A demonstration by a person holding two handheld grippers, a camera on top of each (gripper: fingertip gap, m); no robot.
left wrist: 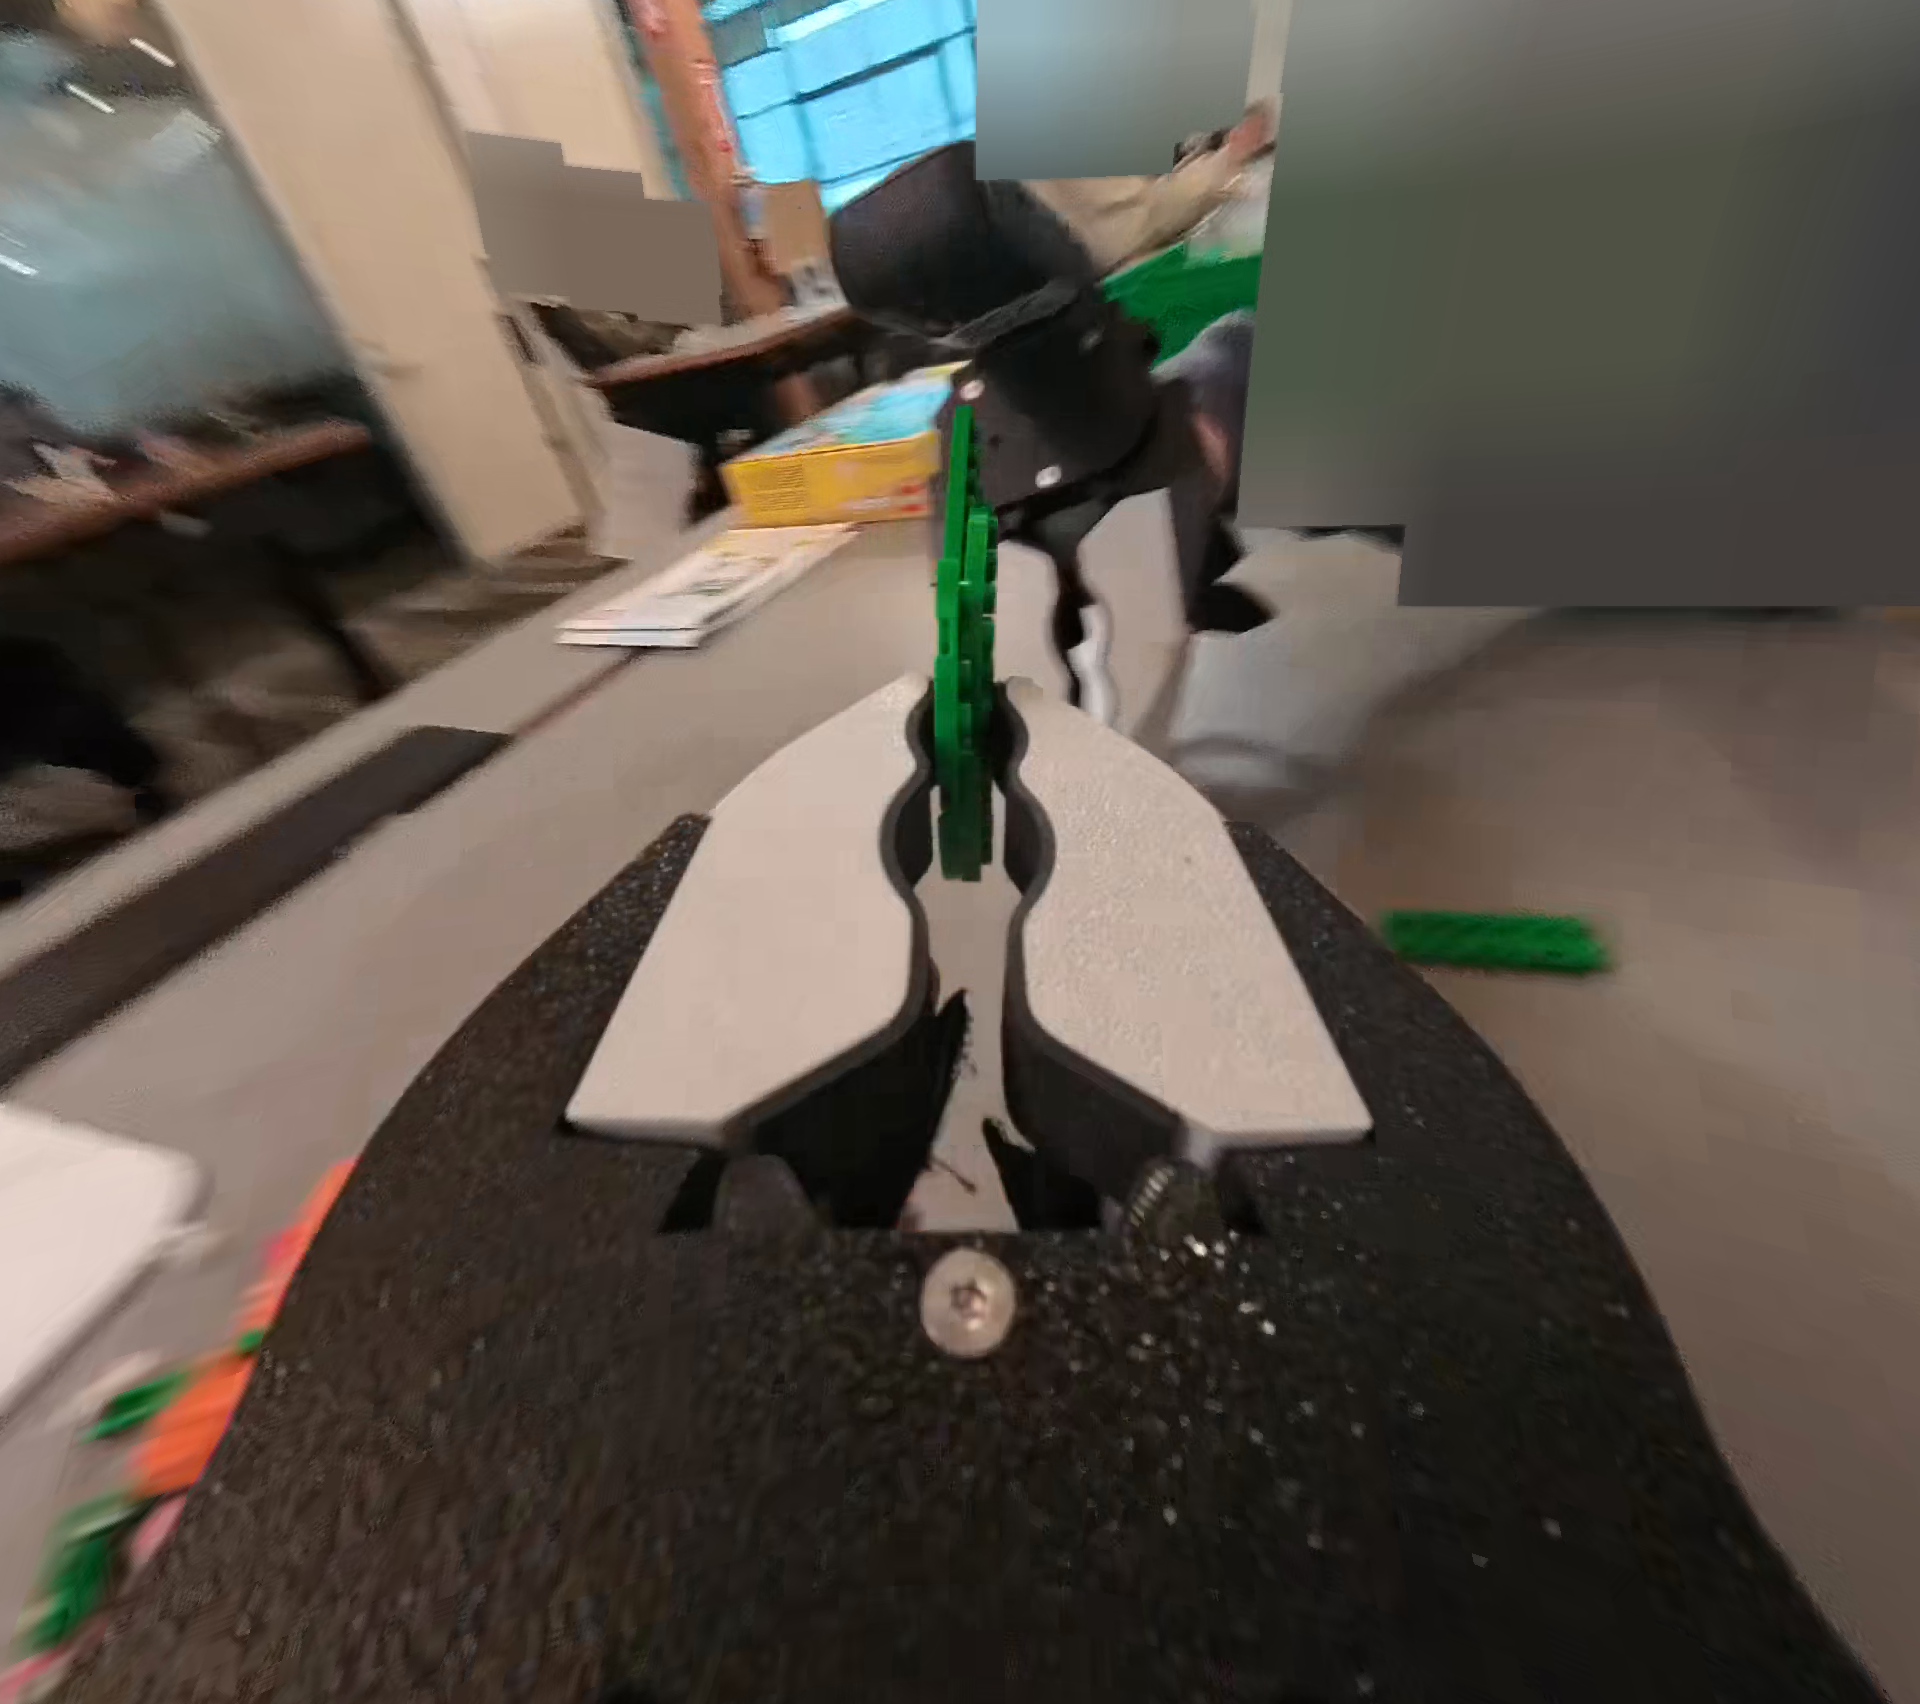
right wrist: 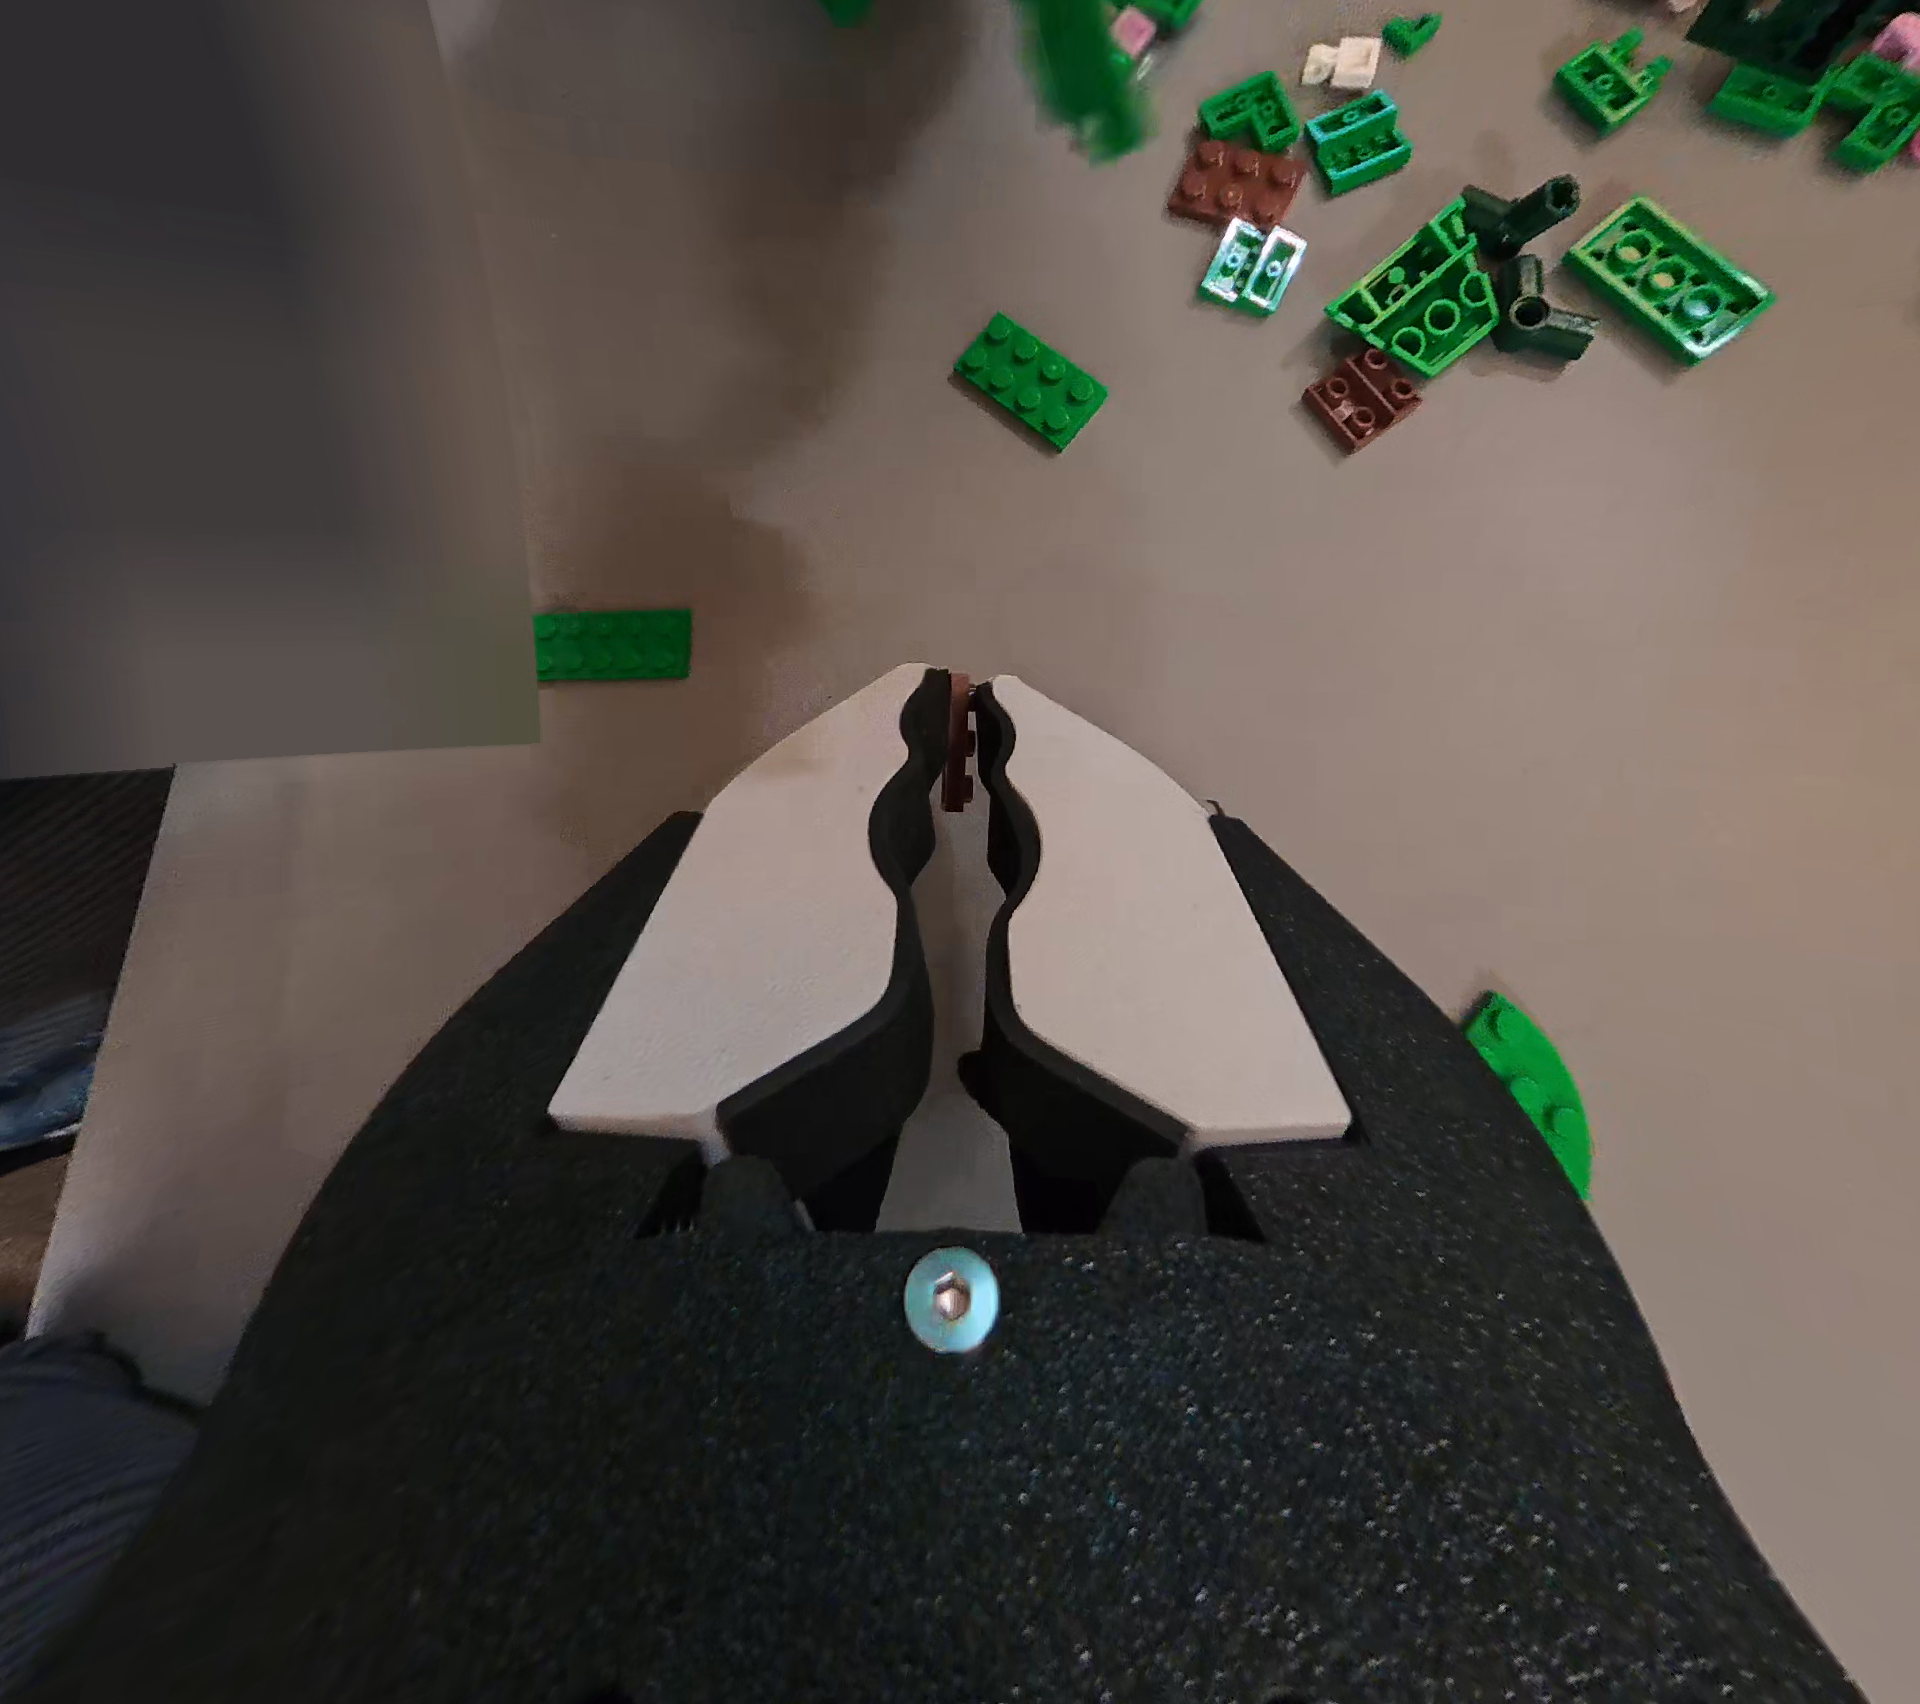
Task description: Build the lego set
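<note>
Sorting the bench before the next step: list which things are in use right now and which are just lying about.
In use:
- green plate assembly, clamped in the left gripper
- small brown piece, pinched in the right gripper

Lying about:
- yellow box
- booklets
- loose green plate
- brown plate
- scattered brick pile

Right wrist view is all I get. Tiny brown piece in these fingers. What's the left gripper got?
Observer: The left gripper is shut on a green plate assembly, held on edge and sticking out past its fingertips.
Operator: Where's my gripper relative to it?
Observer: In the left wrist view the right gripper hangs just beyond the far end of that assembly, pointing down. I can't tell if they touch.
Operator: Anything behind that I can't see?
Observer: A yellow box sits farther back on the table, with flat booklets lying in front of it.
</note>
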